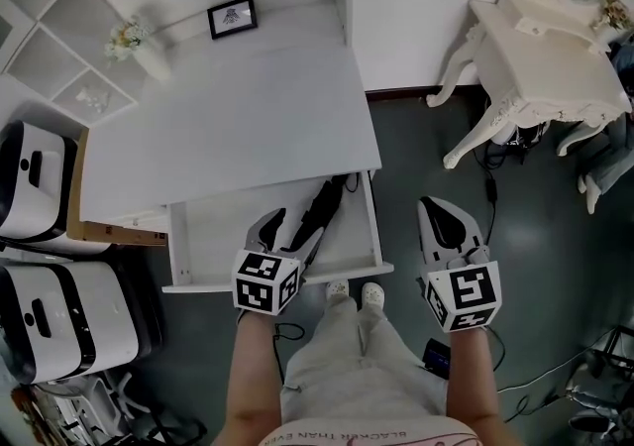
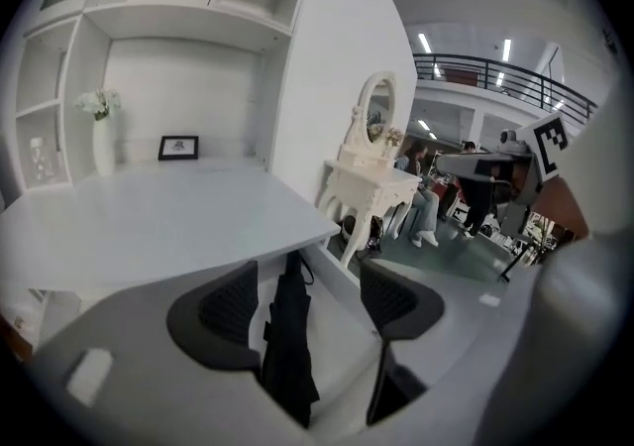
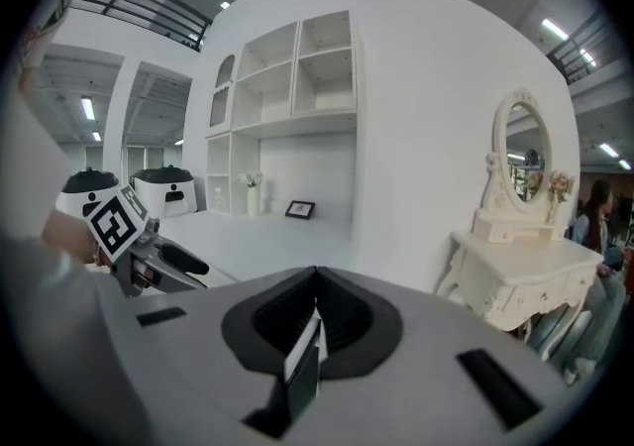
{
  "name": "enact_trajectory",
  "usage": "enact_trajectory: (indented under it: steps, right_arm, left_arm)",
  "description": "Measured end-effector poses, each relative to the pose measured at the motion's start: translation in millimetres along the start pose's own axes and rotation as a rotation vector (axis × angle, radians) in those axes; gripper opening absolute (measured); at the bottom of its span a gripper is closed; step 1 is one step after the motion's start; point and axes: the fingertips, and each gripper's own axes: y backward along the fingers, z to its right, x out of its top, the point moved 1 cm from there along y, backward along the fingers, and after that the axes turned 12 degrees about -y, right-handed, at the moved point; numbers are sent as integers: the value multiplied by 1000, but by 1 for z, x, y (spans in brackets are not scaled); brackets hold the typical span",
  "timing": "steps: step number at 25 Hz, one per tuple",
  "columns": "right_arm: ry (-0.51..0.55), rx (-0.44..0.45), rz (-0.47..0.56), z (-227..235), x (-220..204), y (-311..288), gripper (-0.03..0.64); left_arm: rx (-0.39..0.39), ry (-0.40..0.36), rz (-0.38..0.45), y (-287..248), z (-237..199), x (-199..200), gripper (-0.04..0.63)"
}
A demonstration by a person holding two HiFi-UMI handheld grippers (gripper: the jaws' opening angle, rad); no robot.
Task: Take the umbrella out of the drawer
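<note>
A black folded umbrella [image 1: 323, 208] lies lengthwise along the right side of the open white drawer [image 1: 180, 254] under the white desk [image 1: 228, 127]. My left gripper [image 1: 283, 228] hangs over the drawer with its jaws open. In the left gripper view the umbrella [image 2: 287, 335] lies low between and beyond the left gripper's [image 2: 309, 300] jaws, with no pad touching it. My right gripper [image 1: 448, 221] is over the dark floor to the right of the drawer. In the right gripper view my right gripper [image 3: 315, 313] has its pads closed together and holds nothing.
A white dressing table [image 1: 540, 67] with a mirror stands at the right. Two white appliances [image 1: 35, 176] sit at the left of the desk. A picture frame [image 1: 232, 17] and a flower vase [image 1: 139, 50] stand at the desk's back. Cables [image 1: 490, 191] run across the floor.
</note>
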Motion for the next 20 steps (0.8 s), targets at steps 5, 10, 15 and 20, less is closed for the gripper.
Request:
enact_trajectory:
  steps: [5,10,15,20]
  right_arm:
    - [-10,-13,-40,-2,-11,-2,6]
    - [-18,-34,-71,3,-20,-7,6]
    - [-29,-45,-111,7,-33,-10,6]
    - [-46,-52,-147,9,-46,-14,6]
  left_arm:
    - [-76,37,-118,-21,3,-33,314]
    - [-141,43,-243,-50,5,-64,330]
    - [-174,61,-356,-75,3,-96,359]
    - [-179,74,-456,-97,-3,-123,360]
